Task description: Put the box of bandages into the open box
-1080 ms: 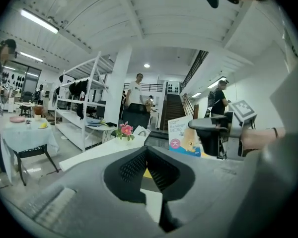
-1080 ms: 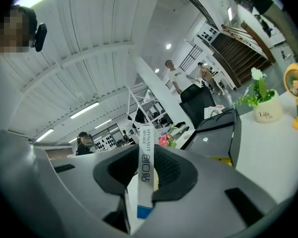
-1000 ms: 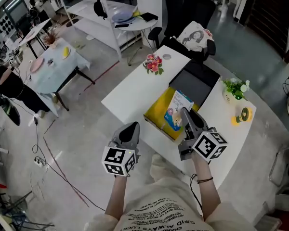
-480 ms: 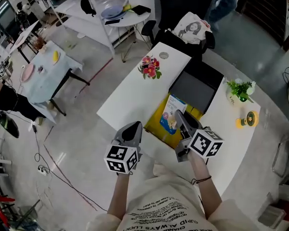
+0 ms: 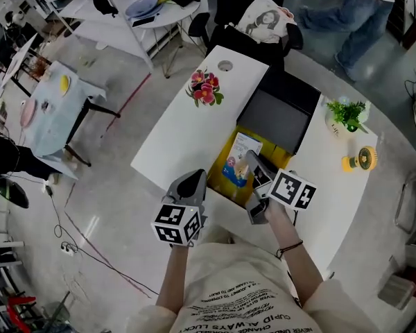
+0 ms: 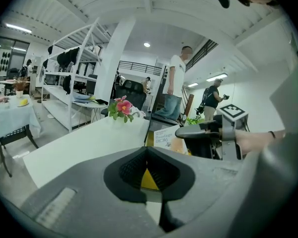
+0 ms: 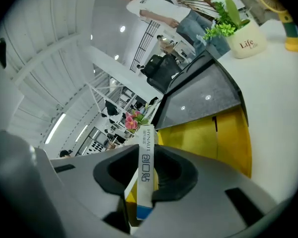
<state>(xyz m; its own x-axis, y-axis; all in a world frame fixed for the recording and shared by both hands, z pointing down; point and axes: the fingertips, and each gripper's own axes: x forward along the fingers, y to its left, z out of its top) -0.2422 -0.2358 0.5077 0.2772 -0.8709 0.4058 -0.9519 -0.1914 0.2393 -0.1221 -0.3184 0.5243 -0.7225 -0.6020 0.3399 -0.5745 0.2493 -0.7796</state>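
Observation:
The open box (image 5: 281, 151) is yellow inside with a dark lid (image 5: 277, 113) folded back, and it lies on the white table (image 5: 187, 130). My right gripper (image 5: 252, 164) is shut on the white-and-blue box of bandages (image 5: 237, 159), held on edge over the yellow box's near left part. I cannot tell whether it touches the bottom. In the right gripper view the bandage box (image 7: 146, 168) stands between the pads, with the yellow inside (image 7: 213, 135) beyond. My left gripper (image 5: 192, 184) hovers at the table's near edge, shut and holding nothing. In the left gripper view, the left gripper (image 6: 148, 152) faces the bandage box (image 6: 164, 136).
Pink flowers (image 5: 204, 89) stand at the table's far left. A potted green plant (image 5: 347, 113) and a small yellow fan (image 5: 360, 160) are to the right of the lid. A chair with a printed bag (image 5: 263, 18) is behind the table, and a person (image 5: 360, 12) walks beyond it.
My right gripper has sunk and rolled, bringing the bandage box lower over the yellow box. The left gripper has dropped and moved closer to the table's edge.

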